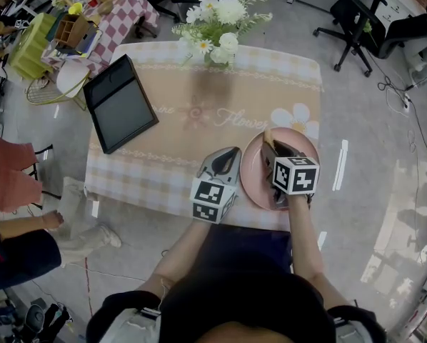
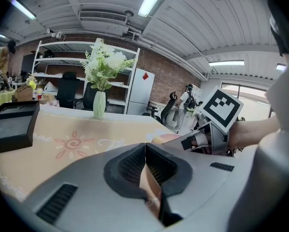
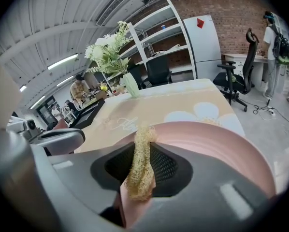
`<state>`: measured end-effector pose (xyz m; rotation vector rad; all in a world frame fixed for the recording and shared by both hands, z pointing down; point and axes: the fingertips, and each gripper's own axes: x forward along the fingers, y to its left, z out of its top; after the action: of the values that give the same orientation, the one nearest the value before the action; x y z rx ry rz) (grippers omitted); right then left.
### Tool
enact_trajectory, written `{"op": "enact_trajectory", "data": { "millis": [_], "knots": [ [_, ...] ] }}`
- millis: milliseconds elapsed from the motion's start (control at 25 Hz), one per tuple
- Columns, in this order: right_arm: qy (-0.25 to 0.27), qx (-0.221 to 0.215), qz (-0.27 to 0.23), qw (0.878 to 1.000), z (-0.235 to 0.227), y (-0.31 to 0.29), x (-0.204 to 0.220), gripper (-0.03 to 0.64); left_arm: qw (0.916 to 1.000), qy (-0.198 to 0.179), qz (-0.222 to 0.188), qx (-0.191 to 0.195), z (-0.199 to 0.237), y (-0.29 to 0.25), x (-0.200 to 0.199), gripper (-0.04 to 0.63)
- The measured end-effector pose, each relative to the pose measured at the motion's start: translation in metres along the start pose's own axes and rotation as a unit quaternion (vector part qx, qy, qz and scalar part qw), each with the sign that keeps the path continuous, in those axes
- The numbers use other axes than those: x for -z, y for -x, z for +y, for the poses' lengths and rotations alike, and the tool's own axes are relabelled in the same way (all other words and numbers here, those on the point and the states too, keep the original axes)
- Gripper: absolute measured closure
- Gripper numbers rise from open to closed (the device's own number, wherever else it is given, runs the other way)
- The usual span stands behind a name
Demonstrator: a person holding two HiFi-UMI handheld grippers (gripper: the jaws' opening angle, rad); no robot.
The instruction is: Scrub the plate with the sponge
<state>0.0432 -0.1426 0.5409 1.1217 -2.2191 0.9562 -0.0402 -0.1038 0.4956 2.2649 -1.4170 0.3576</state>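
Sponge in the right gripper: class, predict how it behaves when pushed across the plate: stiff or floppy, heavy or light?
Probably floppy: the sponge looks squashed thin in the right gripper. Likely light: its weave is open, fibrous. Rough texture may drag on the plate.

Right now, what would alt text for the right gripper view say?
The right gripper is shut on a thin, fibrous yellow sponge over a pink plate. Behind, a peach tablecloth carries a vase of white flowers.
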Motion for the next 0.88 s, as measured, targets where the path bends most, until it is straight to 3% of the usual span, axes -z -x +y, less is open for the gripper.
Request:
{"op": "enact_trajectory", "data": {
  "millis": [880],
  "knots": [
    [0.014, -0.035, 0.014, 0.999, 0.026, -0.001, 0.014, 0.525, 1.0, 0.002, -0.001, 0.003, -0.001, 0.001, 0.002, 0.584]
  ]
}}
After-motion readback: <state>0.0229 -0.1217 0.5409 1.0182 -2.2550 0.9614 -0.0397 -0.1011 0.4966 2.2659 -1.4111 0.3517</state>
